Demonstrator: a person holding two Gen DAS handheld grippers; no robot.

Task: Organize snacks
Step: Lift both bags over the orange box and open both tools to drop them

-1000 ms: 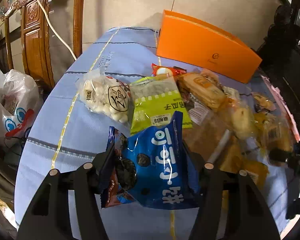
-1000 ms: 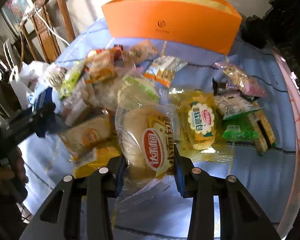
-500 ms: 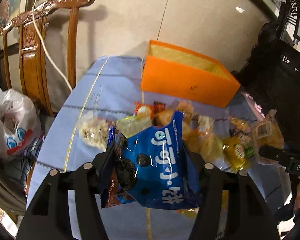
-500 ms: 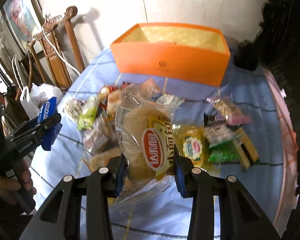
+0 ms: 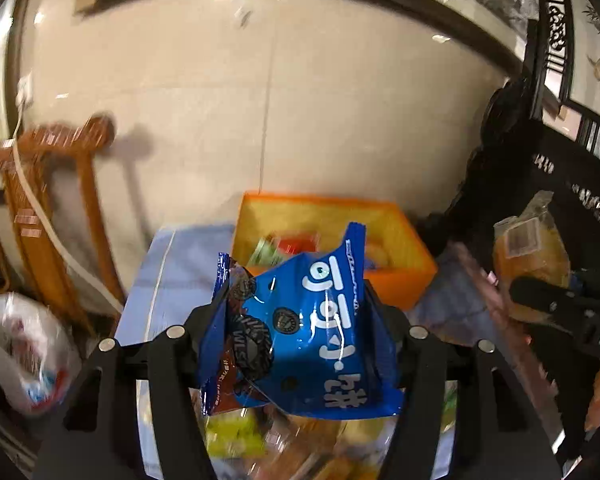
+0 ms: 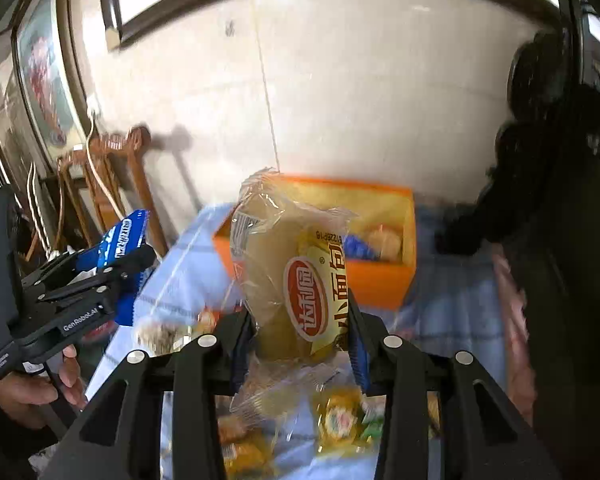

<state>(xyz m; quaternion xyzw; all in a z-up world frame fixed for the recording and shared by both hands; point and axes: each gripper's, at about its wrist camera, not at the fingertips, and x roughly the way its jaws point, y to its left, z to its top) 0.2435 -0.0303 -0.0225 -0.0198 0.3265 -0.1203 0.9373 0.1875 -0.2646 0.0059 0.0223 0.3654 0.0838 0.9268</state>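
My left gripper (image 5: 296, 320) is shut on a blue cookie packet (image 5: 312, 336) and holds it in the air in front of the orange box (image 5: 404, 280). My right gripper (image 6: 302, 324) is shut on a clear bread packet (image 6: 296, 276) with a red and yellow label, also lifted before the orange box (image 6: 384, 284). The box holds a few snacks. The left gripper with its blue packet shows at the left of the right wrist view (image 6: 80, 280). The right gripper with the bread shows at the right of the left wrist view (image 5: 548, 300).
Loose snack packets (image 6: 340, 420) lie on the blue tablecloth (image 6: 452, 320) below both grippers. A wooden chair (image 5: 40, 216) and a white plastic bag (image 5: 24, 344) stand left of the table. Dark carved furniture (image 6: 560, 200) stands at the right. A tiled wall is behind the box.
Both grippers have risen and tilted up with their packets. The box now sits closer and lower in view, and the snack pile has dropped to the bottom edge.
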